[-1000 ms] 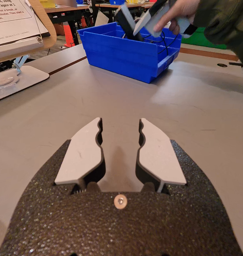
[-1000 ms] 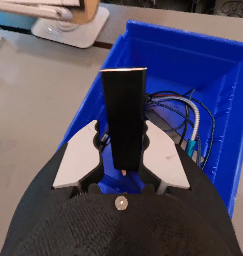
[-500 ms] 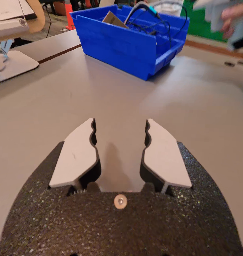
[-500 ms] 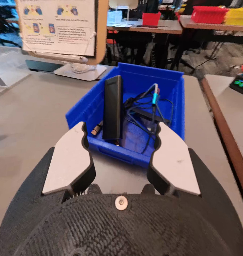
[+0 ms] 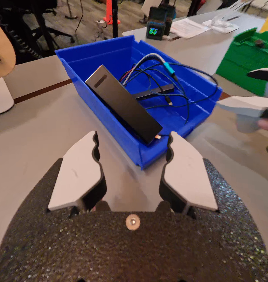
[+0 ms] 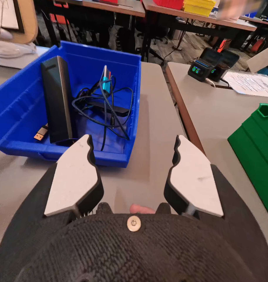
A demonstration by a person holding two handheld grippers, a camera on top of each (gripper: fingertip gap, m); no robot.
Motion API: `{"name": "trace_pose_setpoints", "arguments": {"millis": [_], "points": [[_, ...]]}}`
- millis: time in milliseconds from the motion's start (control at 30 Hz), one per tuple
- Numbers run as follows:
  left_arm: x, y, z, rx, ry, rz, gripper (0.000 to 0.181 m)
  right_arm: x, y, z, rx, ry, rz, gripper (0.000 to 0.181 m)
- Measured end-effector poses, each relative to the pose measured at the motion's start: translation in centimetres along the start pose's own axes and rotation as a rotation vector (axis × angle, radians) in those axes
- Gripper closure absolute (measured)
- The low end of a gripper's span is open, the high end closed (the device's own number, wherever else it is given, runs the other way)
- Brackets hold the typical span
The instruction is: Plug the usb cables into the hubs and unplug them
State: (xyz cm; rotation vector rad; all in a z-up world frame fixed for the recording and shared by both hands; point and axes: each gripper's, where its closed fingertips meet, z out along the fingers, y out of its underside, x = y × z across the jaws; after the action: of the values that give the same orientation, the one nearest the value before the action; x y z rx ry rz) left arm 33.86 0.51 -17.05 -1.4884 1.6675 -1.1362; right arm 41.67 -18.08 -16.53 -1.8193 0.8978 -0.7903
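Inside the blue bin (image 5: 99, 105), a long black hub (image 5: 122, 103) is seen leaning on the left wall, with a slimmer hub (image 6: 110, 108) lying flat under tangled braided cables (image 6: 105, 97). Both the left gripper (image 5: 132, 140) and right gripper (image 6: 133, 143) are held wide apart, empty, just short of the bin's near edge. Bare grey table (image 6: 151, 137) is left around the bin.
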Motion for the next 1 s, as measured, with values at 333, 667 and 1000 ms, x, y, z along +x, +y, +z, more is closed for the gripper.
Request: {"name": "trace_pose_setpoints", "arguments": {"millis": [333, 667, 1000], "points": [[-3.2, 1.4, 6.1, -0.088, -0.164, 0.068, 0.147, 1.0, -1.3, -1.3, 0.055, 0.018, 0.065, 0.090], [-10.6, 5.1, -3.6, -0.046, -0.166, 0.170, 0.175, -3.1, -3.5, -1.9, 0.103, -0.078, -0.005, 0.088], [-15.6, 15.6, -26.4, -0.114, -0.141, 0.140, 0.176, -21.4, -7.2, -5.9, 0.186, -0.562, -0.105, 0.086]]}}
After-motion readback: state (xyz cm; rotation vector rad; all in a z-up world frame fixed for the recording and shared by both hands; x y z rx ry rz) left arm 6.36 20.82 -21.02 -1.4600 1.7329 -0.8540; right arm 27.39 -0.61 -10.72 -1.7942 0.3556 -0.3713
